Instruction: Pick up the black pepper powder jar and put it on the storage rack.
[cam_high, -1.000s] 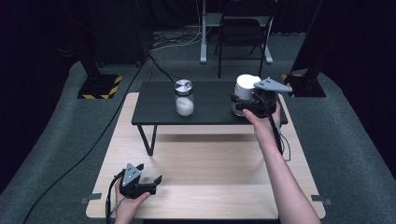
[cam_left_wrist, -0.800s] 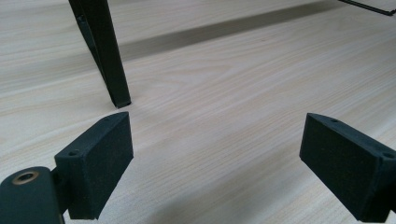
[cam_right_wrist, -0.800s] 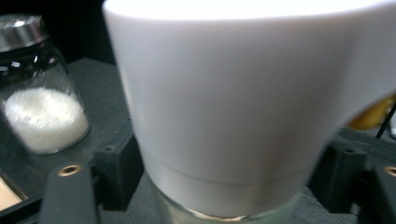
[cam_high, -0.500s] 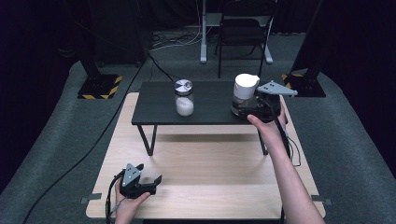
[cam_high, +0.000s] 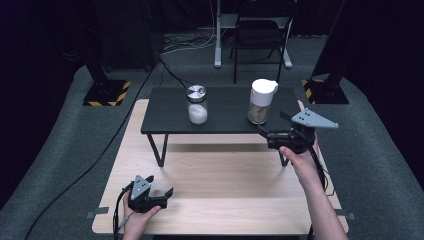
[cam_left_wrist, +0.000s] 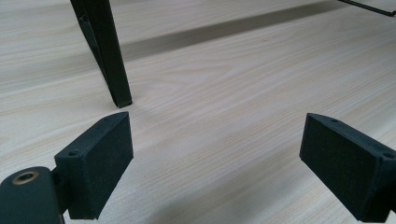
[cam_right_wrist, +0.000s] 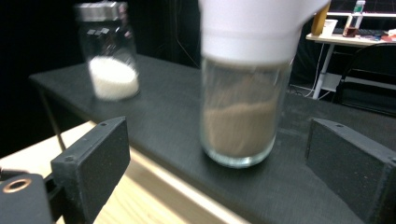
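Two jars stand on the black shelf (cam_high: 225, 106); right gripper (cam_high: 266, 134), jaws wide, could topple the white-capped jar (cam_high: 260, 101) near its front edge. Left gripper (cam_high: 162, 196) gapes empty.

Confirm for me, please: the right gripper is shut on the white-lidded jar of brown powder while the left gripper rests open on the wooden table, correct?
Not quite. The right gripper is open, not shut on the white-lidded jar: in the right gripper view its fingers stand wide apart, short of the glass, and the jar stands free on the black table. The left gripper does rest open on the wooden table.
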